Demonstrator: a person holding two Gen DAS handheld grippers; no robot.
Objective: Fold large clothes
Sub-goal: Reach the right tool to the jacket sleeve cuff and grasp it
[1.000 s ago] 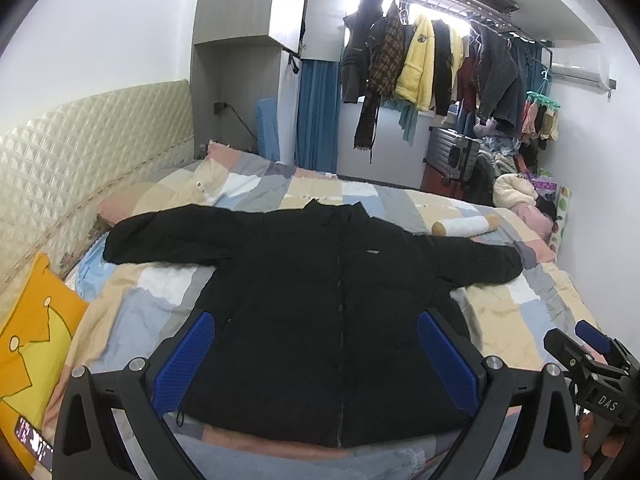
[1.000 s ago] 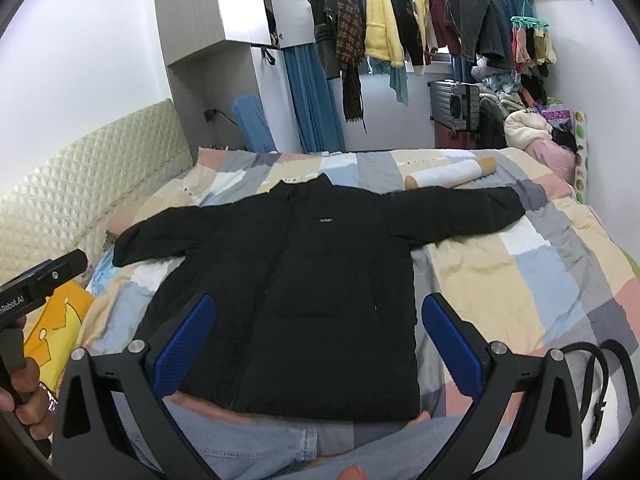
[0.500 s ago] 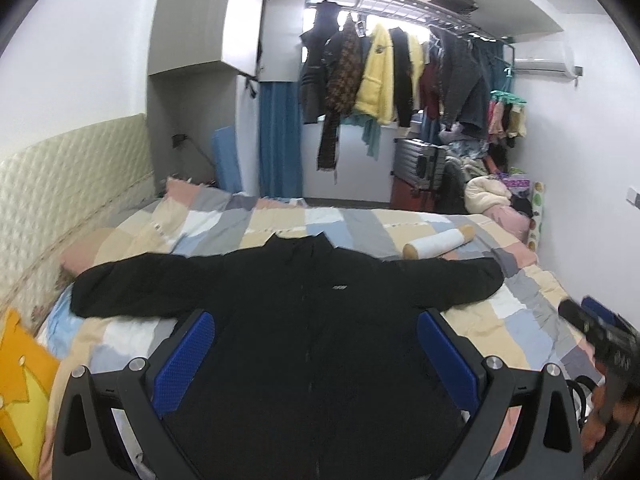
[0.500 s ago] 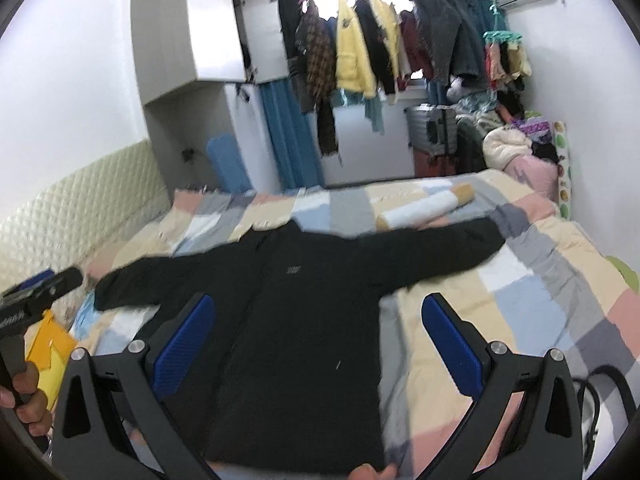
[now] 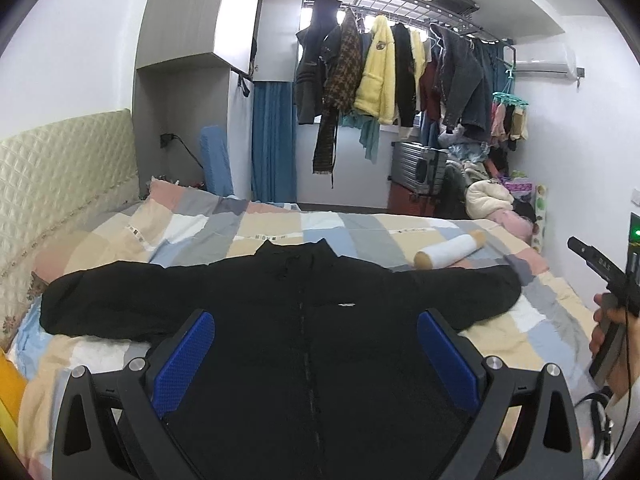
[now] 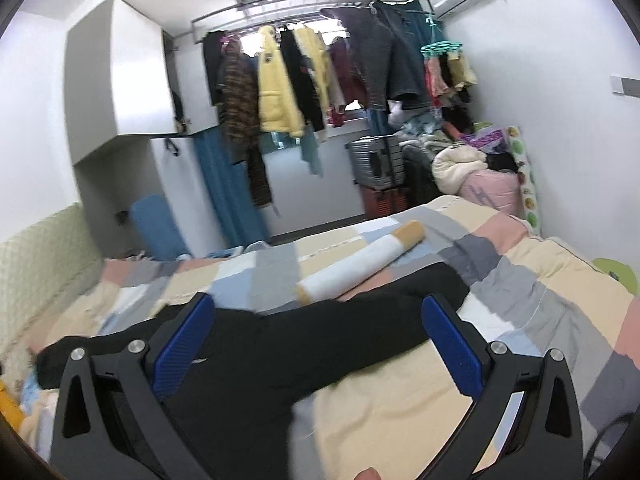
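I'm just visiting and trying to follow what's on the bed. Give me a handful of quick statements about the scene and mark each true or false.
1. The black jacket lies spread flat on the patchwork bedspread with both sleeves stretched outward. True.
2. The left gripper is clamped on the jacket's hem. False: its jaws stand wide apart and hold nothing.
3. A white roll with tan ends lies on the bed beside one sleeve. True.
4. The right gripper is shut on a sleeve. False: it is open, with the sleeve lying beyond it.
5. The clothes rack by the window is bare. False: many garments hang there, a yellow one among them.
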